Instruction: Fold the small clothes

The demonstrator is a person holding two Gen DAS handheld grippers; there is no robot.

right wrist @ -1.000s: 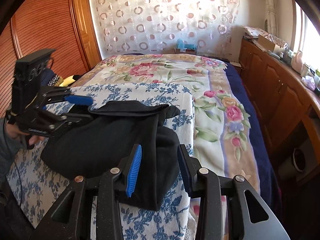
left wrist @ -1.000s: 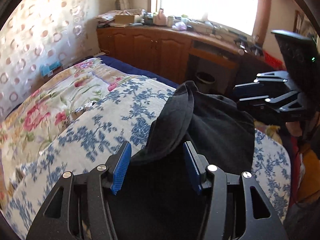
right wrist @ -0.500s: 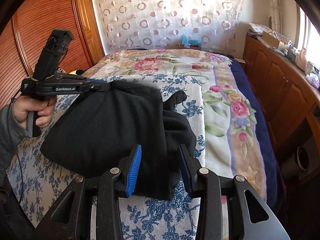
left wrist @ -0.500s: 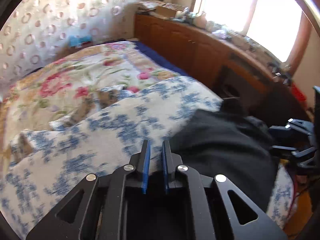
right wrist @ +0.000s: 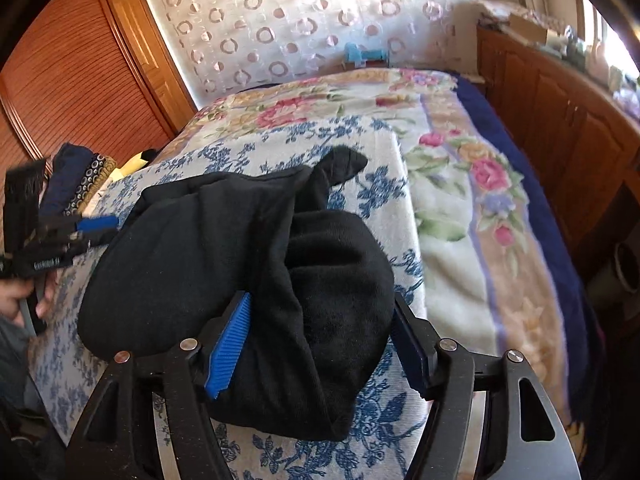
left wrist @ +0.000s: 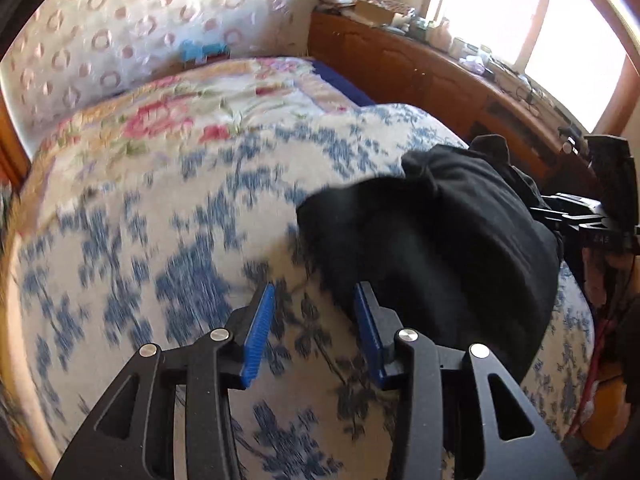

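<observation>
**Black garment roughly bundled, fold far from tidy**

So the black garment (right wrist: 240, 280) is lying in a lumpy heap on the blue-flowered cloth (left wrist: 160, 260) spread over the bed, near its right-hand edge. One layer looks flipped over the rest, so I'd say a first fold is in, but it's bunched rather than flat, and a narrow end (right wrist: 344, 162) sticks out at the far side.

The right gripper (right wrist: 320, 316) has its jaws opening, straddling the near bulge of the garment; the pads look like they're letting go, not pinching. The left gripper (left wrist: 314, 300) is also opening, with only the flowered cloth between its fingers and the garment's edge just beside its right finger.

My guess: smoothing it, tucking that end in, and at least one more fold are left. Other clothes (right wrist: 76, 180) wait at the far left.
</observation>
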